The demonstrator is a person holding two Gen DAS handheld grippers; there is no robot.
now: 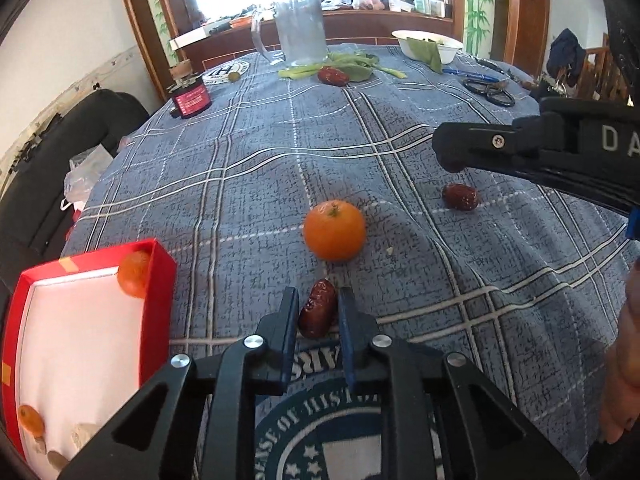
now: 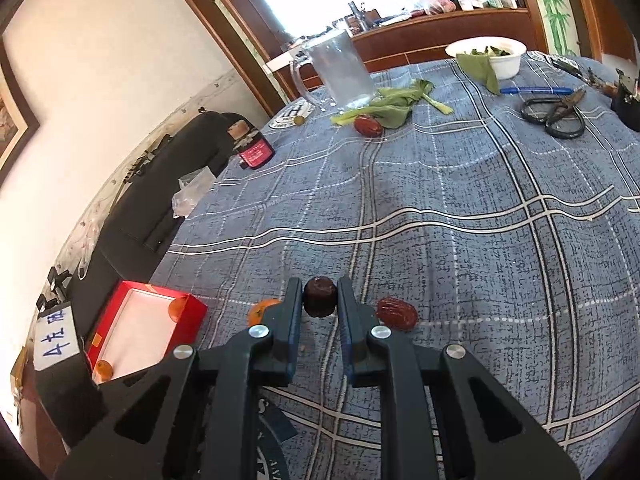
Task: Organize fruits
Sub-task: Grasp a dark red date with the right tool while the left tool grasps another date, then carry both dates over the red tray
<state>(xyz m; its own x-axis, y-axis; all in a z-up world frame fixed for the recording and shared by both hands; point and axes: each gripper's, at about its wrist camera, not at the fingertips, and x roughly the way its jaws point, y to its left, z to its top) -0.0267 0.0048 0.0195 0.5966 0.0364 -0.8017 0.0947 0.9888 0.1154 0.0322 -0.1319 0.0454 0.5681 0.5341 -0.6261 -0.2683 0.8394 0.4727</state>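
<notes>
My left gripper [image 1: 318, 294] is shut on a wrinkled red date [image 1: 318, 312] low over the checked cloth. Just beyond it lies an orange [image 1: 334, 230], with a loose date [image 1: 460, 196] to its right. A red box [image 1: 160, 280] at the left holds two small oranges [image 1: 136, 274]. My right gripper [image 2: 319, 282] is shut on a dark date [image 2: 319, 296] and hangs above the table; it shows from the side in the left wrist view [image 1: 450, 152]. The loose date [image 2: 396, 312], the orange [image 2: 260, 310] and the red box [image 2: 188, 312] lie below it.
Far across the table stand a glass mug [image 1: 300, 28], green leaves [image 1: 352, 64] with another date [image 1: 332, 76], a white bowl [image 1: 428, 42], scissors [image 1: 490, 90], a pen [image 1: 472, 74] and a red-labelled jar [image 1: 192, 98]. A dark sofa [image 2: 160, 184] runs along the left edge. A hand [image 1: 624, 352] shows at the right.
</notes>
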